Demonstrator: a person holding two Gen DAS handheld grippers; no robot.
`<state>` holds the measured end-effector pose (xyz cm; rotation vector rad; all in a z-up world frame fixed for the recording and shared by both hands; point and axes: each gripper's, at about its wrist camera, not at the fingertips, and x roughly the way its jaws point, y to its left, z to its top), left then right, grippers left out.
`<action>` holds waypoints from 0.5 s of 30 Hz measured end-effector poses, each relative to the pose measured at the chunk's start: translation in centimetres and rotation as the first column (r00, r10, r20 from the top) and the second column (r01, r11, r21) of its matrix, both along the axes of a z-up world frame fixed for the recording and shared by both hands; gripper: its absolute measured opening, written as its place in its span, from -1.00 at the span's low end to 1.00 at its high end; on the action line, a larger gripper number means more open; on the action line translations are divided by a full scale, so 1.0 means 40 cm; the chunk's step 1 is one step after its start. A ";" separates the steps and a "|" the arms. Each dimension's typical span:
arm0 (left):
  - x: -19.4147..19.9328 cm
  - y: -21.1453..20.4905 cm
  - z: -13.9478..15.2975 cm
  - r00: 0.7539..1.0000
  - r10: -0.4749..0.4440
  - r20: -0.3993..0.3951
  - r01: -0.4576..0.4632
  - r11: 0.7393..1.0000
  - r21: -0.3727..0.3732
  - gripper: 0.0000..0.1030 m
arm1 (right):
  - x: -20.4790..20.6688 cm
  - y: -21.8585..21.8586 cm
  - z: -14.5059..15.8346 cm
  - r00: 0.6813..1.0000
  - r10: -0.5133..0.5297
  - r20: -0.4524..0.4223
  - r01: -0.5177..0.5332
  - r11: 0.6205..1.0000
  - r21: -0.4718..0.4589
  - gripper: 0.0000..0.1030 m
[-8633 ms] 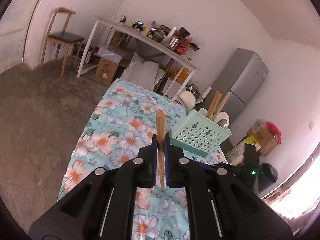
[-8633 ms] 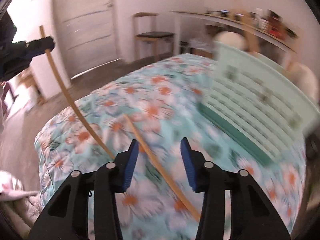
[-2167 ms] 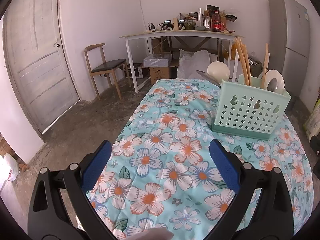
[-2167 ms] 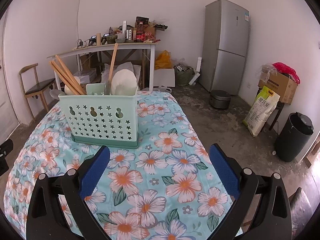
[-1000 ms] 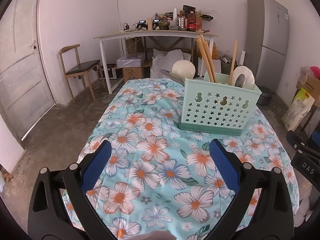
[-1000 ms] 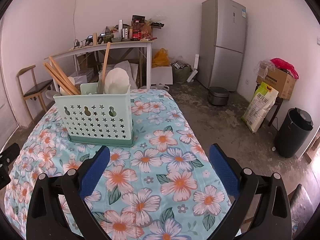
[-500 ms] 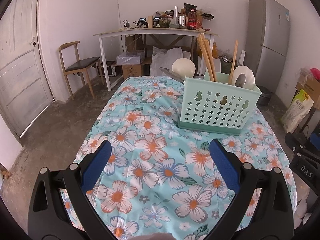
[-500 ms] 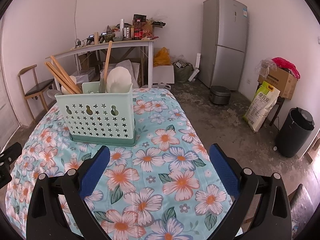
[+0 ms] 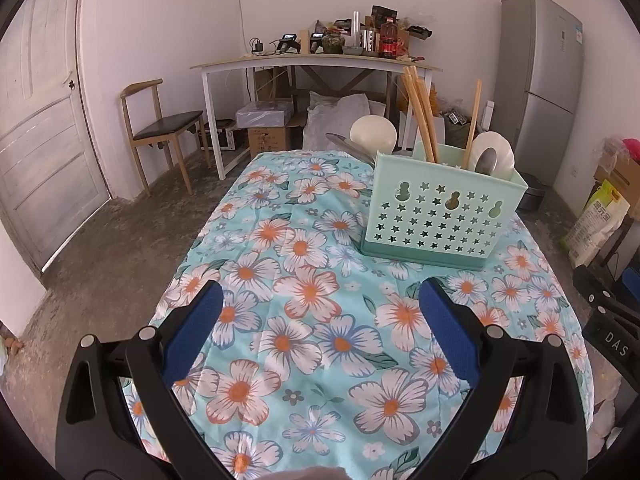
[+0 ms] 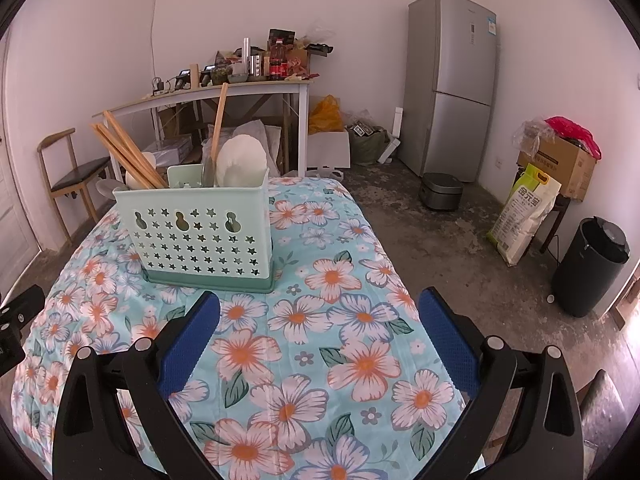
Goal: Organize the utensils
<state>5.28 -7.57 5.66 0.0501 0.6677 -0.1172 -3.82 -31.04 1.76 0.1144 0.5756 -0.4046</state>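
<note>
A mint-green perforated utensil basket (image 9: 436, 220) (image 10: 200, 232) stands on the floral tablecloth (image 9: 312, 280) (image 10: 320, 320). Wooden chopsticks (image 9: 420, 116) (image 10: 128, 152), a single wooden stick (image 9: 474, 120) (image 10: 218, 120), white spoons (image 9: 494, 154) (image 10: 240, 164) and a metal utensil (image 9: 486, 160) stick out of it. My left gripper (image 9: 318, 324) hangs wide open and empty over the near cloth, well short of the basket. My right gripper (image 10: 318, 328) is also wide open and empty, just in front of the basket's right corner.
Part of the other gripper shows at the right edge (image 9: 608, 316) and the left edge (image 10: 16, 320). Behind the table stand a cluttered white desk (image 9: 312, 64), a chair (image 9: 160, 132), a fridge (image 10: 452, 84), boxes, a bag (image 10: 524, 212) and a black bin (image 10: 592, 268).
Earlier my left gripper held a chopstick and another lay on the cloth; now both grippers are open and empty. Over the last second both views have barely shifted.
</note>
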 end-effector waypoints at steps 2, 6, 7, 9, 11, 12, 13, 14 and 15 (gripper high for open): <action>0.001 0.000 0.000 1.000 -0.001 0.000 0.001 1.000 0.000 0.84 | 0.000 0.000 0.000 1.000 0.000 0.000 0.000 1.000 0.000 0.88; 0.001 0.001 0.000 1.000 -0.001 0.001 0.001 1.000 0.000 0.84 | -0.001 0.001 0.001 1.000 0.001 0.001 -0.001 1.000 0.000 0.87; 0.001 0.001 0.000 1.000 -0.001 0.000 0.001 1.000 0.000 0.84 | -0.001 0.002 0.001 1.000 0.000 0.001 0.000 1.000 -0.001 0.88; 0.001 0.001 0.000 1.000 -0.001 0.000 0.001 1.000 -0.001 0.84 | -0.001 0.001 0.001 1.000 0.000 0.001 0.000 1.000 0.000 0.88; 0.001 0.002 0.000 1.000 -0.001 -0.001 0.001 1.000 0.000 0.84 | 0.001 0.004 0.002 1.000 0.003 0.001 -0.003 1.000 -0.003 0.88; 0.002 0.002 0.000 1.000 -0.001 -0.001 0.001 1.000 -0.001 0.84 | 0.001 0.005 0.002 1.000 0.004 0.001 -0.004 1.000 -0.003 0.88; 0.002 0.002 0.000 1.000 -0.001 -0.001 0.001 1.000 -0.001 0.84 | 0.001 0.004 0.002 1.000 0.004 0.001 -0.004 1.000 -0.001 0.88; 0.001 0.002 0.001 1.000 -0.001 -0.001 0.001 1.000 -0.001 0.84 | 0.002 0.005 0.004 1.000 0.004 0.001 -0.004 1.000 -0.002 0.88; 0.001 0.002 0.001 1.000 -0.001 0.000 0.001 1.000 -0.001 0.84 | 0.002 0.006 0.005 1.000 0.004 0.002 -0.004 1.000 -0.003 0.88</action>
